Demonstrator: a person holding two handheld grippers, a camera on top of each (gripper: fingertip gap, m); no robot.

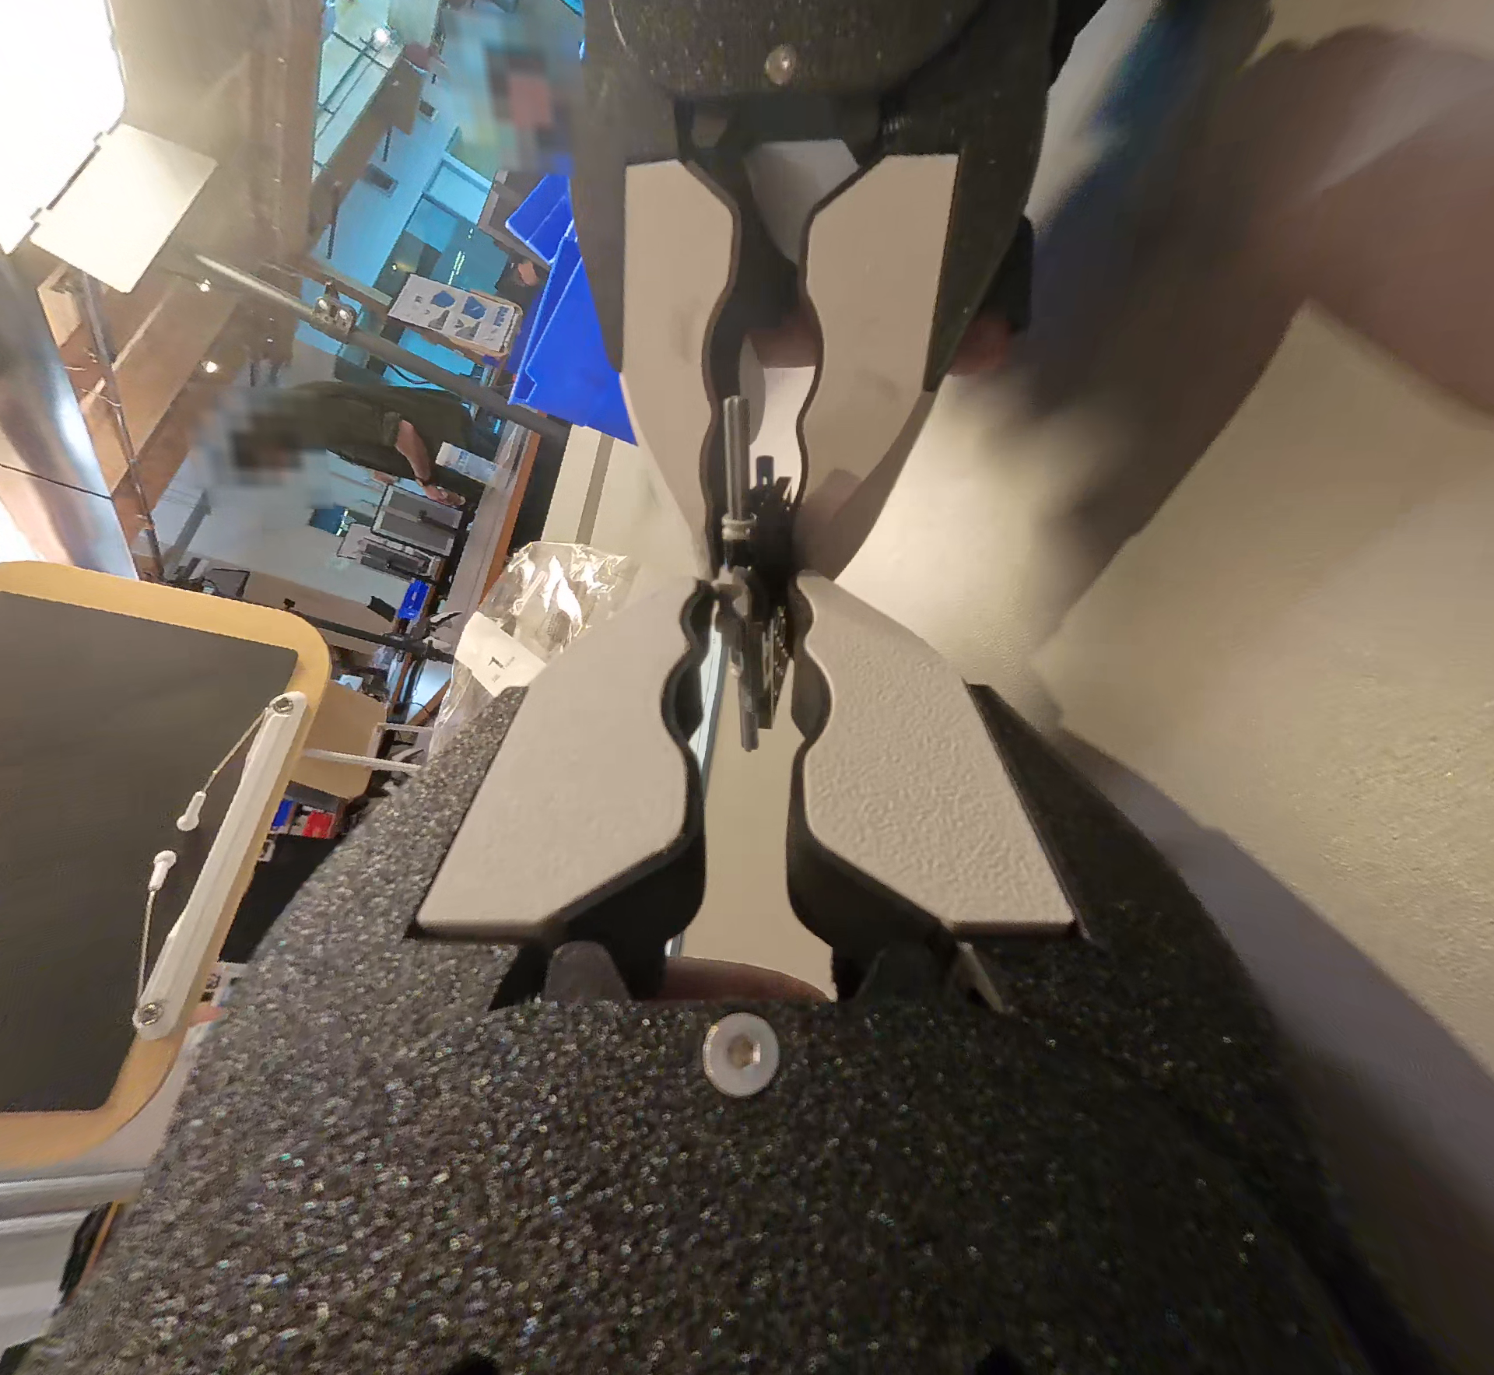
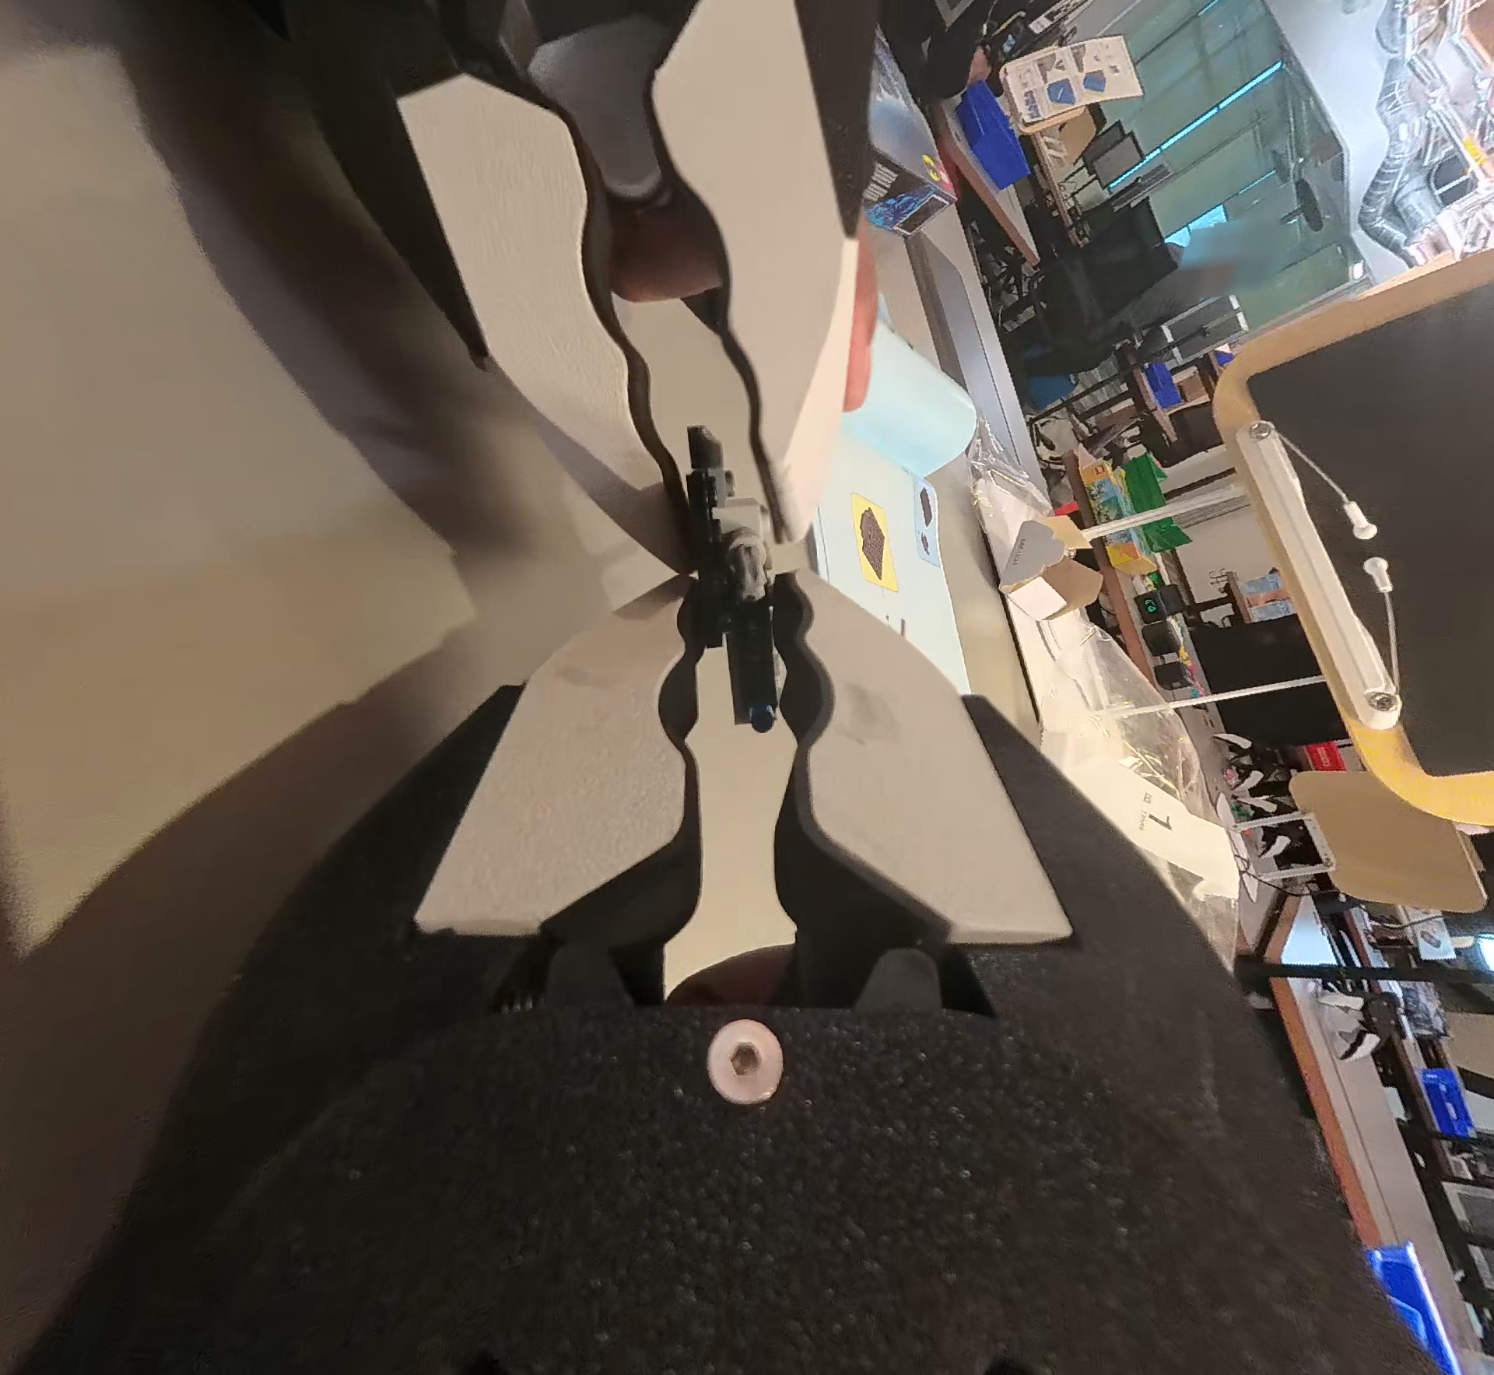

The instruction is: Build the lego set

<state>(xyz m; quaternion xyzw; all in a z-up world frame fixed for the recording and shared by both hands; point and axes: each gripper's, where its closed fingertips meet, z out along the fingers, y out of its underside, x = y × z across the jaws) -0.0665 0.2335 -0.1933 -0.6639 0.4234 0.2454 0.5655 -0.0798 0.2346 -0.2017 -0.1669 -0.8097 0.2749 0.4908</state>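
Pinching one little black-and-grey brick assembly (image 1: 756,568) from opposite ends, the left gripper (image 1: 752,592) and right gripper (image 2: 732,592) meet tip to tip in mid-air over the white table (image 1: 1213,608), jaws nearly closed, pads tight on it. My worry: any twist or tug between the two hands could pop the grey axle (image 1: 734,447) loose or snap pieces off.
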